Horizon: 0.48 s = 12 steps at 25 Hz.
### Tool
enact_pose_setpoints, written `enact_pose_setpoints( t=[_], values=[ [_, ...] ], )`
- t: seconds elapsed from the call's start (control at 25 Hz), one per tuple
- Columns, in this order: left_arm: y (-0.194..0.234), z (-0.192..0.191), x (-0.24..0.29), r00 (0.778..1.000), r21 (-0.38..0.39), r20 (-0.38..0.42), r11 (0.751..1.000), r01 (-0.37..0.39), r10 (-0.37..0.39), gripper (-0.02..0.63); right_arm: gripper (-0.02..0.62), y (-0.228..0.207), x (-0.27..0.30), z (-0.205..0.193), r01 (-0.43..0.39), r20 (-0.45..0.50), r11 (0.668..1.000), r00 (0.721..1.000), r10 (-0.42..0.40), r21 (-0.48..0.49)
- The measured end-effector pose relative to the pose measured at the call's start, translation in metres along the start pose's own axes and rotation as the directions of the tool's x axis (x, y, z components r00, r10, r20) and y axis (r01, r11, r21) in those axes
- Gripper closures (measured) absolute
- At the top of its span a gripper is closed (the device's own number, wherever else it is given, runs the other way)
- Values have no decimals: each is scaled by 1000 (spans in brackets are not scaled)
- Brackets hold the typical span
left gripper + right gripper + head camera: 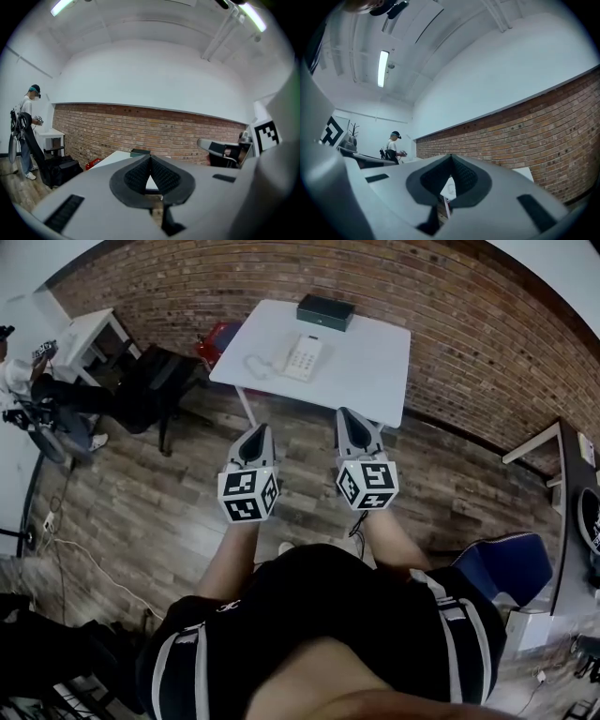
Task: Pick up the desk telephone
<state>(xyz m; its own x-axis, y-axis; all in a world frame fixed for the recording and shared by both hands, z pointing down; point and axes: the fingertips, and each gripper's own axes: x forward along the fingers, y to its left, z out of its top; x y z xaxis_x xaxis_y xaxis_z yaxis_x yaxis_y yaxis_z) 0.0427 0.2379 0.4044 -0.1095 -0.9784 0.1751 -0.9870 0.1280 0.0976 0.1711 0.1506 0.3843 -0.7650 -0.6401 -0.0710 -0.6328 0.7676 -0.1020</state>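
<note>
The left gripper (256, 430) has its jaws pressed together with nothing between them. The right gripper (348, 414) is the same, closed and empty. The person holds both side by side in front of the body, over the wooden floor (141, 512), pointing toward the white table (370, 371). This looks like a ready position, because the person stands well apart from the table and nothing is within reach. The telephone (302, 357) lies on the left part of the table, with its curled cord (251, 365) just beside it. A dark box (325, 311) sits behind it, close to the brick wall (450, 324). To take the telephone, the person probably must first come closer and open the jaws.
</note>
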Motion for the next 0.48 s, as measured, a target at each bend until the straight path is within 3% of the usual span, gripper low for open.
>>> enact_pose_setpoints(
  t=[0.2, 0.48],
  values=[
    [31, -2, 0, 1000, -8, -9, 1000, 4, -4, 604, 597, 23, 19, -7, -12, -7, 1000, 1000, 12, 12],
    [54, -6, 8, 997, 11, -33, 997, 71, -70, 604, 597, 45, 36, -18, 23, -11, 1000, 1000, -23, -21]
  ],
)
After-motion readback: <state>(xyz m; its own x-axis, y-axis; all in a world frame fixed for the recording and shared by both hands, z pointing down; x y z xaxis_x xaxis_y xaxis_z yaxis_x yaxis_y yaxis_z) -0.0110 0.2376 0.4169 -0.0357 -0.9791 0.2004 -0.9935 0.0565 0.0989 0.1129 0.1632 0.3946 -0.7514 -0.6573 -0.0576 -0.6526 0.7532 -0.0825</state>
